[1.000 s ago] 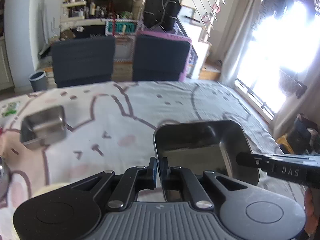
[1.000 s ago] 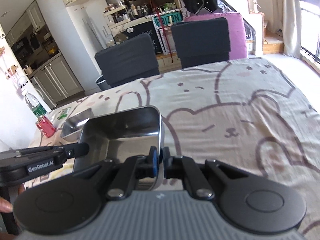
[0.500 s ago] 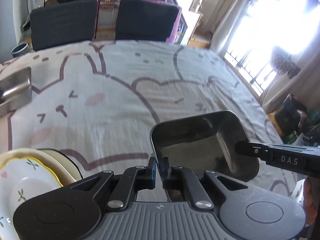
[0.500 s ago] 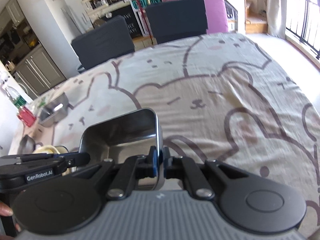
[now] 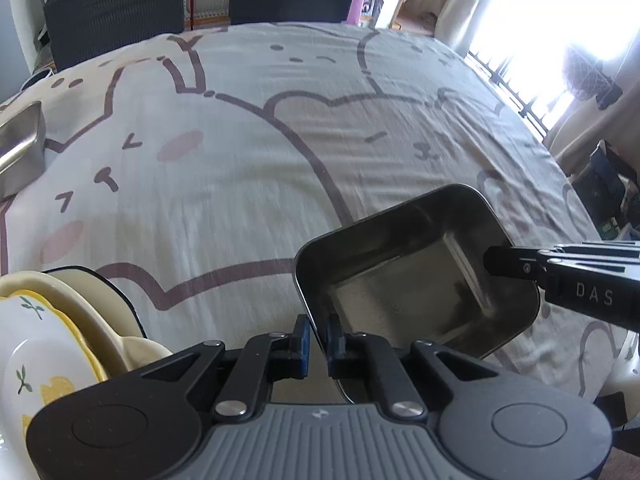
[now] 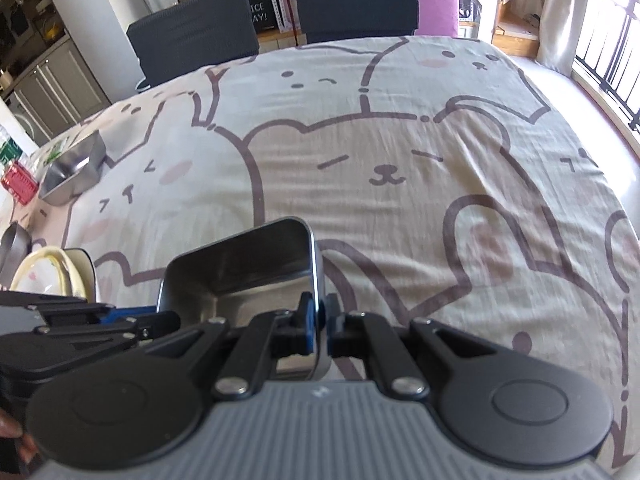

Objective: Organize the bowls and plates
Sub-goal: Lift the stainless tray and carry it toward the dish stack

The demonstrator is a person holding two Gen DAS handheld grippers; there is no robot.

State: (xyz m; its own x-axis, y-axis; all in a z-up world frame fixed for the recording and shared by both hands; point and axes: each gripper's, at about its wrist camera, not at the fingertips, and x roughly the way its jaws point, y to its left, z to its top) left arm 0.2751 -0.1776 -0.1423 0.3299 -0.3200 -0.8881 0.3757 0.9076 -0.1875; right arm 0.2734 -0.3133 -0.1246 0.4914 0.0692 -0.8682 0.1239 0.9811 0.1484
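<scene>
Left tool [image 5: 318,336]: jaws starting to ease apart, the near left rim of the steel tray [image 5: 416,280] between them; pads look barely on the wall now, gap showing on one side. Right tool [image 6: 318,326]: clenched on the tray's right wall, rim pinched between the blue pads. Tray hangs between both tools, low over the bench [image 5: 248,152] and its bear-print cloth, tilted slightly, empty inside; cannot tell if its base touches the cloth. Stack of cream and yellow plates [image 5: 44,344] just beside the tray on my left; a smaller steel tray [image 6: 74,172] well apart, far left; two dark chairs [image 6: 192,24] beyond the bench.

Step in hand, as I judge it: setting the tray down. To do it well: level the tray first; let the base meet the cloth before either side lets go; release both sides together so it does not tip; keep clear of the plates; draw the tools straight back off the rim.
</scene>
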